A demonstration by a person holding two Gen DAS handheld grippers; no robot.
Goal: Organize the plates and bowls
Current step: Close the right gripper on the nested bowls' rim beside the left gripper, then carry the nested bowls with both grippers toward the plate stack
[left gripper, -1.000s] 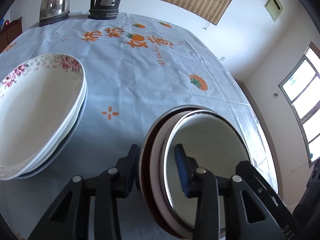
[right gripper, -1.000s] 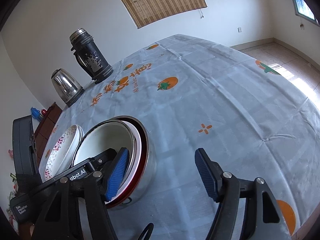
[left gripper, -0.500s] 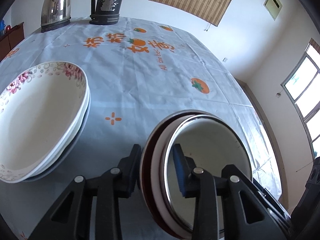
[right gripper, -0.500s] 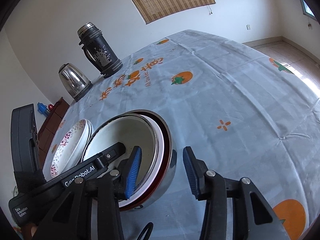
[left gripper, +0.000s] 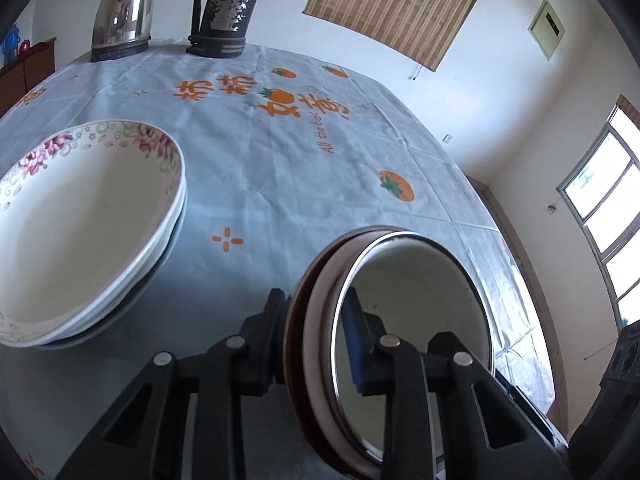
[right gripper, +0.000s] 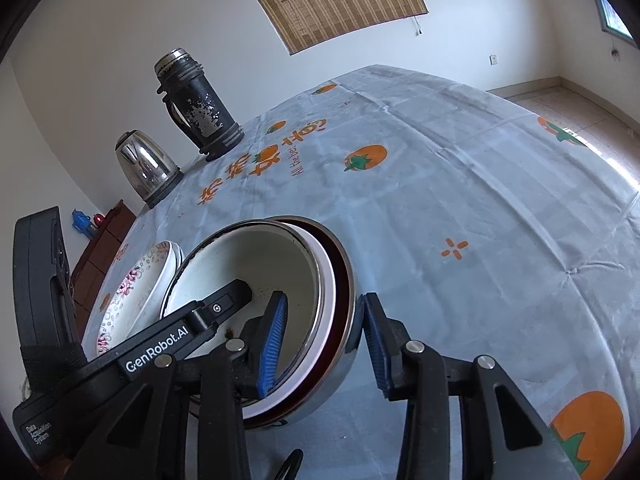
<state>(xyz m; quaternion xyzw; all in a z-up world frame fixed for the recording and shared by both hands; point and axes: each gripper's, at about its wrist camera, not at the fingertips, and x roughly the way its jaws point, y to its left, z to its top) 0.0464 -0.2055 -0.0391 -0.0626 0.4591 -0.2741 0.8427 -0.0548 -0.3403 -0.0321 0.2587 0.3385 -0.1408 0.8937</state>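
Bowls: your nested stack of bowls sits on the tablecloth close in front of you; a steel-rimmed white bowl lies innermost, then a pale one, then a dark red one inside a steel shell.
Left tongs: your left gripper is closed down on the stack's near rim, one finger outside the wall, the blue pad inside.
Right tongs: your right gripper straddles the opposite rim, narrow, with one blue pad inside and one at the steel outer wall; you cannot tell whether the pads press.
Plates: your floral plates lie stacked just left of the bowls, apart from them.
Far edge: your steel kettle and black thermos stand side by side.
Cloth: pale blue, with orange fruit prints and lettering.
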